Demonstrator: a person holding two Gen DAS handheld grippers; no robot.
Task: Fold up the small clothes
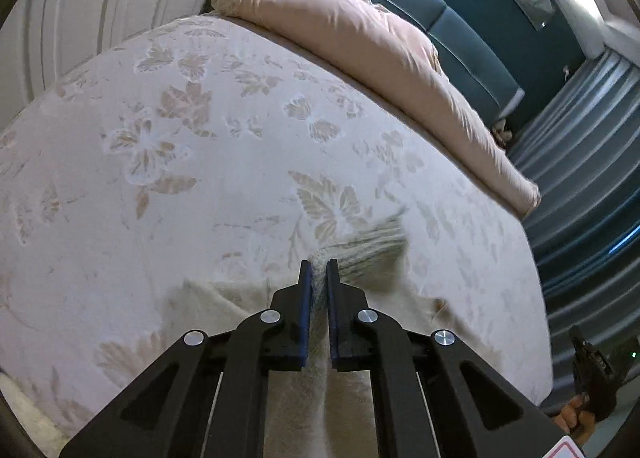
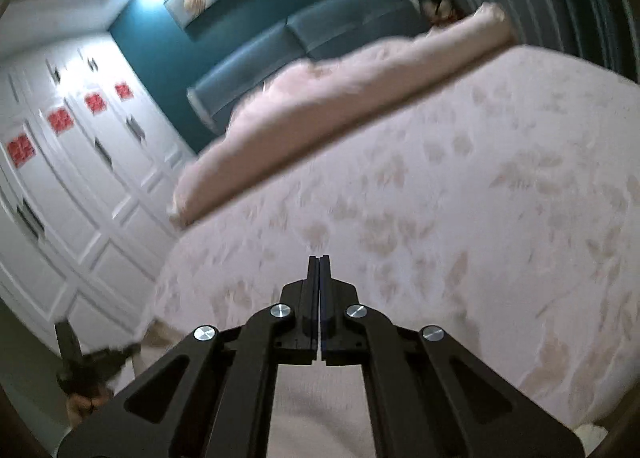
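Looks like the lifting stage of a fold. The left gripper (image 1: 319,264) is clamped on the ribbed hem of a cream knit garment (image 1: 360,258) lying on the floral bedspread (image 1: 180,138). The right gripper (image 2: 319,258) is pinched fully closed, seemingly on nothing, though the view's blurry. Next it needs its own corner to grab.

A floral bedspread (image 1: 208,162) carries a rolled pink duvet (image 1: 372,54) before a teal headboard (image 1: 472,38) (white wardrobe doors (image 2: 80,186) beside).
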